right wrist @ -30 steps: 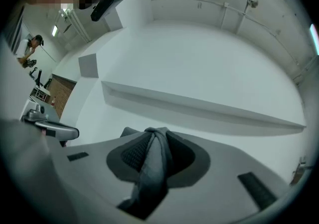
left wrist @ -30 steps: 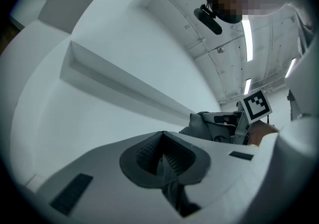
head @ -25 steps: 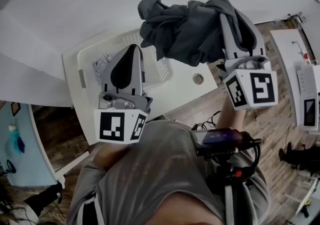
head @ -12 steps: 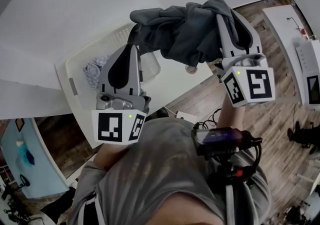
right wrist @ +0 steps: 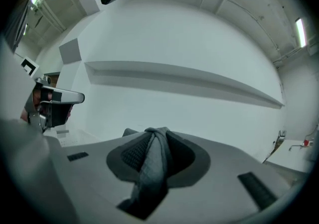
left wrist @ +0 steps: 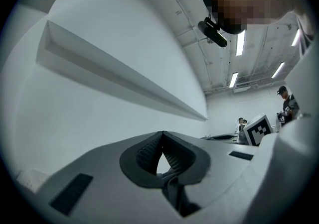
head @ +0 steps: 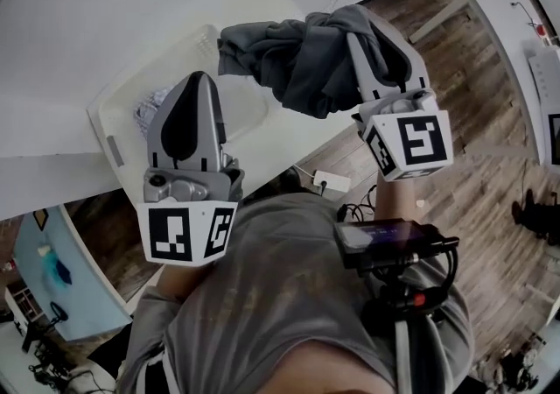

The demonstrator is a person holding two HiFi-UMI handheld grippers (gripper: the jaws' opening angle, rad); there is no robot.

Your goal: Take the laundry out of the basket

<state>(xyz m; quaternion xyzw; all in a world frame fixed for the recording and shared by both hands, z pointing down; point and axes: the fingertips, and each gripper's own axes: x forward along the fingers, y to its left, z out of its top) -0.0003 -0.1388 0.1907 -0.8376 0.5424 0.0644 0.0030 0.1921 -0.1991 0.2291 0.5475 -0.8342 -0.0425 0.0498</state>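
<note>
A dark grey garment (head: 297,59) hangs bunched in the air over the white table's (head: 282,145) edge, with my right gripper (head: 357,16) shut on it. In the right gripper view a twisted fold of the garment (right wrist: 151,168) is pinched between the pads of my right gripper (right wrist: 157,134). My left gripper (head: 197,77) hovers over the white laundry basket (head: 98,121), its jaws meeting at the tips with nothing in them; the left gripper view shows the same for that gripper (left wrist: 162,136). A light patterned cloth (head: 145,108) still lies in the basket.
The basket stands on the white table against a white wall. A wooden floor (head: 472,173) lies to the right, with a white power strip (head: 325,180) and cables on it. Other white tables (head: 512,24) stand at the far right.
My right gripper has come lower and moved left with the garment still in it. The left gripper has shifted left over the basket and stays shut.
</note>
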